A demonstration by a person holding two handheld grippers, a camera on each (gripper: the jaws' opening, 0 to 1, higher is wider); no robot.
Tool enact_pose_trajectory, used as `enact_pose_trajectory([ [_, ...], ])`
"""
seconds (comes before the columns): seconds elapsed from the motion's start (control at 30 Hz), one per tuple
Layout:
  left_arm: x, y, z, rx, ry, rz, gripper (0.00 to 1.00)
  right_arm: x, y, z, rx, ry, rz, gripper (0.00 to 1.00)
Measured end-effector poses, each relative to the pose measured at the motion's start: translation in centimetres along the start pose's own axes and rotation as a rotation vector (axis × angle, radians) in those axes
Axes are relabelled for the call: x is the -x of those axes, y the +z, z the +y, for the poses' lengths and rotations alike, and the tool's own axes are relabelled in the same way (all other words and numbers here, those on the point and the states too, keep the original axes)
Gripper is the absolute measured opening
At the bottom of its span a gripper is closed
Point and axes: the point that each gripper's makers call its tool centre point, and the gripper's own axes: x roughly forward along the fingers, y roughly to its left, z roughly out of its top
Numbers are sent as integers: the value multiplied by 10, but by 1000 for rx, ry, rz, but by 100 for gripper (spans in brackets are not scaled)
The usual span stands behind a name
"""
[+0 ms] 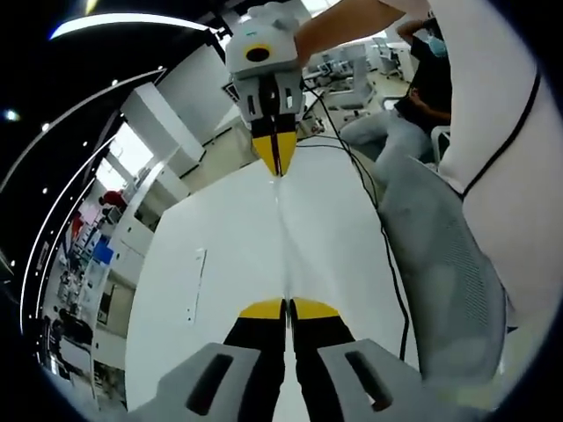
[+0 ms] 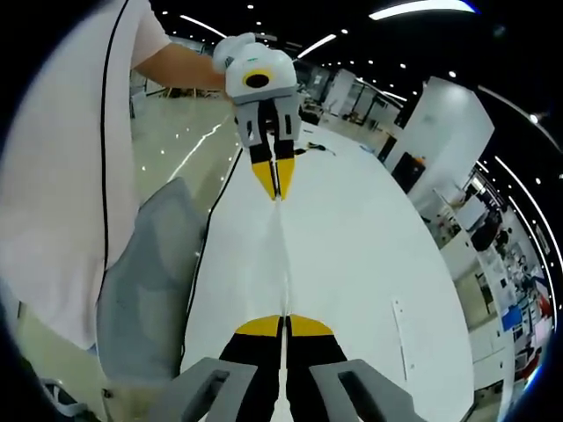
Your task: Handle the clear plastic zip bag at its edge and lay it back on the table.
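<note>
Left gripper view looks along its own left gripper (image 1: 288, 305), whose yellow-tipped jaws rise from 6 o'clock, pressed together on the near edge of the clear bag (image 1: 283, 237). That bag is stretched edge-on toward 12 o'clock, showing as a thin shiny line above the white table (image 1: 220, 264). At its far end the right gripper (image 1: 276, 167) points back at the camera, its jaws pinched on the opposite edge. A grey mesh chair (image 1: 444, 281) stands at 4 o'clock, and a black cable (image 1: 387, 255) runs along the table's edge beside it. A person's bare forearm (image 1: 343, 26) reaches in at 1 o'clock behind the far gripper.

Right gripper view mirrors this: the right gripper (image 2: 284, 321) at 6 o'clock clamps the bag (image 2: 283, 255), which runs up to the left gripper (image 2: 274, 189) near 12 o'clock, also closed on it. The table (image 2: 369, 255) spreads toward 3 o'clock, the chair (image 2: 145, 281) at 8 o'clock, and a white shirt (image 2: 62, 158) at 9 o'clock.
</note>
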Motion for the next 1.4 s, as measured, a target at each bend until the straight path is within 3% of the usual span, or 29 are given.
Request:
enact_pose_trajectory([
  [0.8,2,4,0,20,24,24,0,-6,-8,5,-20,-8,-17,0],
  [1.17,0,2,-3,25,7,38,0,-11,-13,7,-64,-1,-29,0],
  [1.4,0,3,-2,19,12,36,0,-13,-17,5,-74,-3,-24,6],
])
